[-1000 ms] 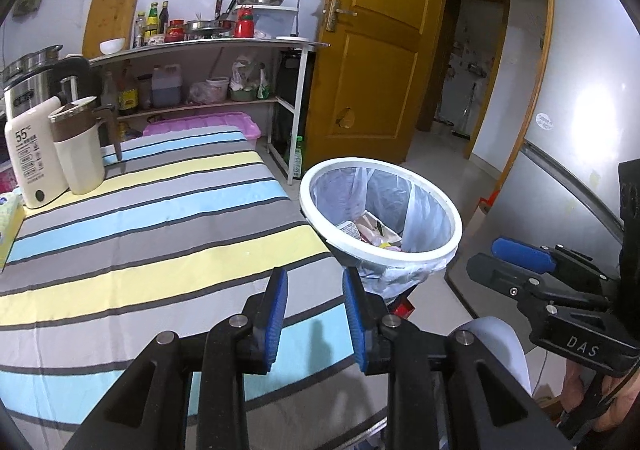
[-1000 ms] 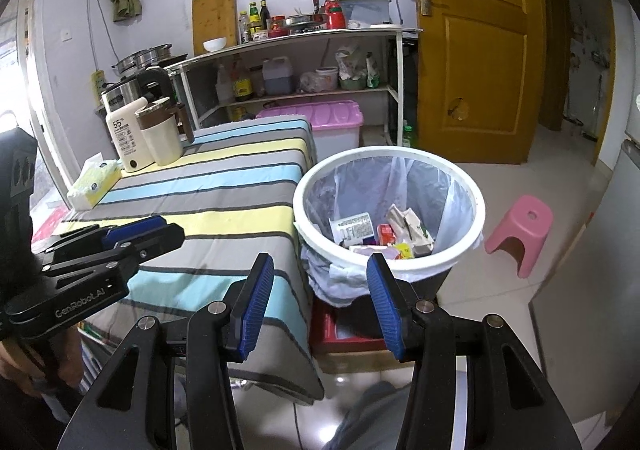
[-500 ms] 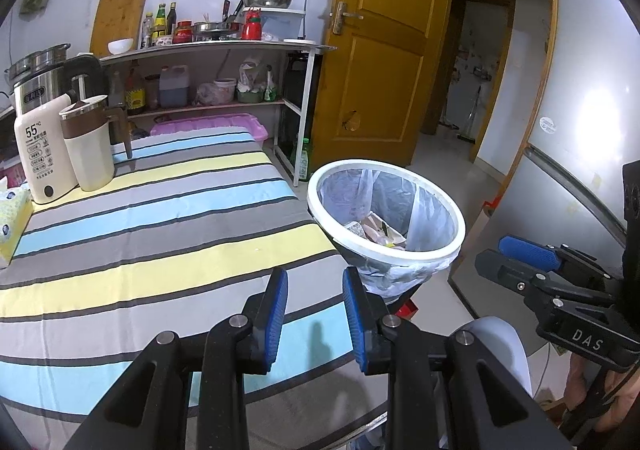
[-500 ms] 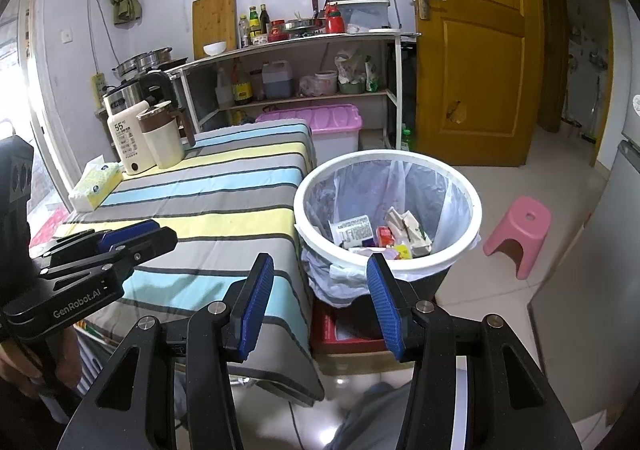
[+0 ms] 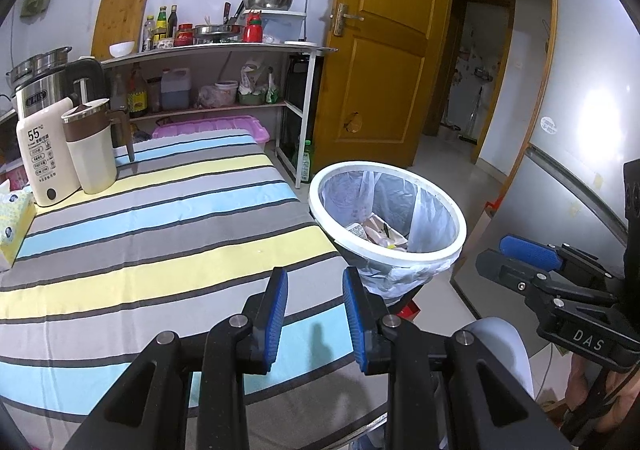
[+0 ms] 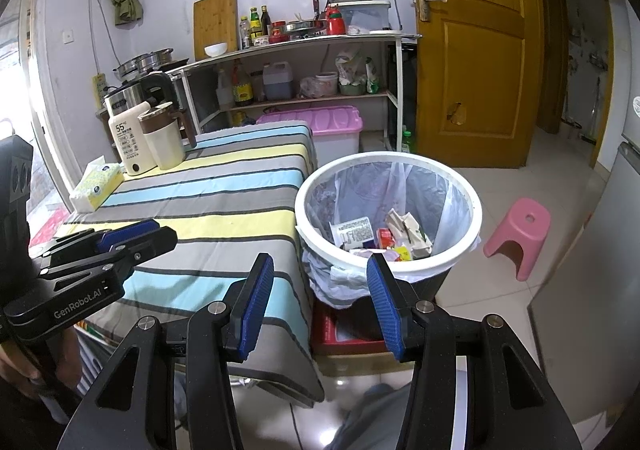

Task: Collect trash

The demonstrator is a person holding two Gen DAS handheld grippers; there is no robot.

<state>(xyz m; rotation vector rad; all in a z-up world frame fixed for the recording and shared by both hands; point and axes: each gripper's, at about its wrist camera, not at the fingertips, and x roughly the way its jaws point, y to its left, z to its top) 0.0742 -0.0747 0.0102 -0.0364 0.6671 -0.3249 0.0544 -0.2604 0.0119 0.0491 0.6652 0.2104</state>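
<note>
Both claws are parted and holding nothing — left gripper (image 5: 314, 308) over the striped table (image 5: 152, 234), right gripper (image 6: 318, 302) just short of the lined bin (image 6: 460, 254) beside it — and the wrappers (image 6: 384, 236) inside look light and crumply, so pinching an edge should work.

Pale walls, wooden door (image 6: 472, 61), tiled floor (image 6: 532, 302), cluttered shelf (image 6: 304, 37)

striped tablecloth (image 5: 160, 234), white-rimmed bin (image 6: 400, 264), pink stool (image 6: 520, 230)
</note>
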